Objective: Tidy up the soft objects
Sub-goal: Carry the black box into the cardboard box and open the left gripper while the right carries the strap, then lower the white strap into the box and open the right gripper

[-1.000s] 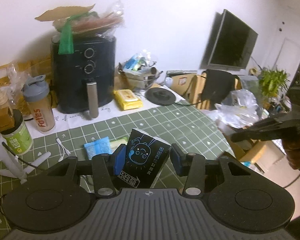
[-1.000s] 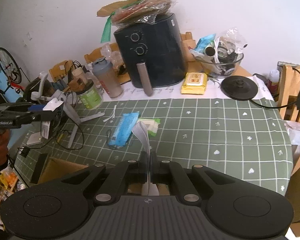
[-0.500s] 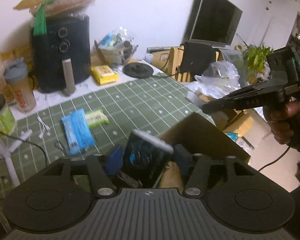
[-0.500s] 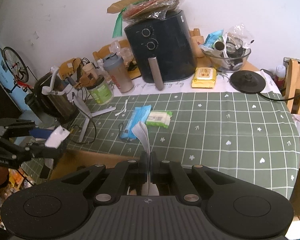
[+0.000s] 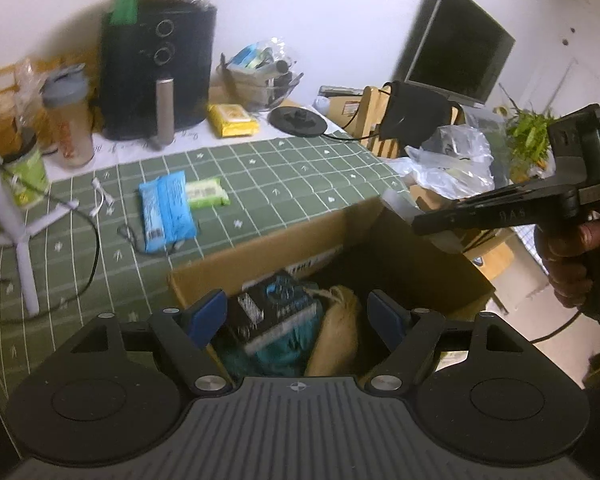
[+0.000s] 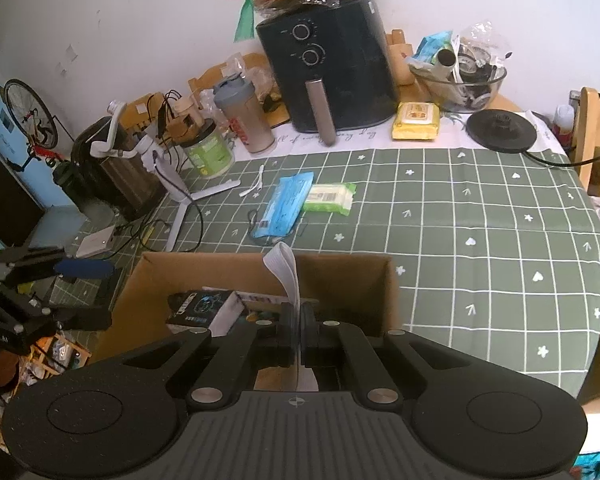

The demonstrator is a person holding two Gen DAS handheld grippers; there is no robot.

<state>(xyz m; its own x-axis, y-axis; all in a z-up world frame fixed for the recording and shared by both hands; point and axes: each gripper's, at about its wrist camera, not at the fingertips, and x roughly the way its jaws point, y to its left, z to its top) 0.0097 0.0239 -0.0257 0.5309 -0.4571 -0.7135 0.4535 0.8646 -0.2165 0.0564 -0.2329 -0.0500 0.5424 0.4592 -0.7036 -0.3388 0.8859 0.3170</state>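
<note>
Left wrist view looks down past the left gripper (image 5: pixel 296 312), whose blue pads (image 5: pixel 206 314) stand wide apart; the jaws have just been opening, and nothing is pressed between them. Below the gap, inside the open cardboard box (image 5: pixel 268 248), lies the black packet (image 5: pixel 274 312) with its blue cartoon print, free of both pads, on something teal, with a tan cloth bundle (image 5: pixel 340 328) just to its right. Beyond the left jaw, on the green checked tablecloth (image 5: pixel 300 168), a blue pack (image 5: pixel 166 210) lies touching a green wipes pack (image 5: pixel 206 194). Farther off stand the black air fryer (image 5: pixel 156 76) and a yellow pack (image 5: pixel 232 120). To the right of the jaws, a hand (image 5: pixel 576 264) holds the right gripper (image 5: pixel 424 224) over the far corner of the box.

Right wrist view shows the left gripper (image 6: pixel 86 270) at the far left, open beside the box (image 6: pixel 348 276). The black packet (image 6: pixel 206 310) rests inside the box, left of the right gripper's jaws. Those jaws (image 6: pixel 298 328) are closed tight on a thin white strip (image 6: pixel 288 268) that curls up above them. Beyond them lie the blue pack (image 6: pixel 286 206) and green wipes pack (image 6: pixel 330 198).
</note>
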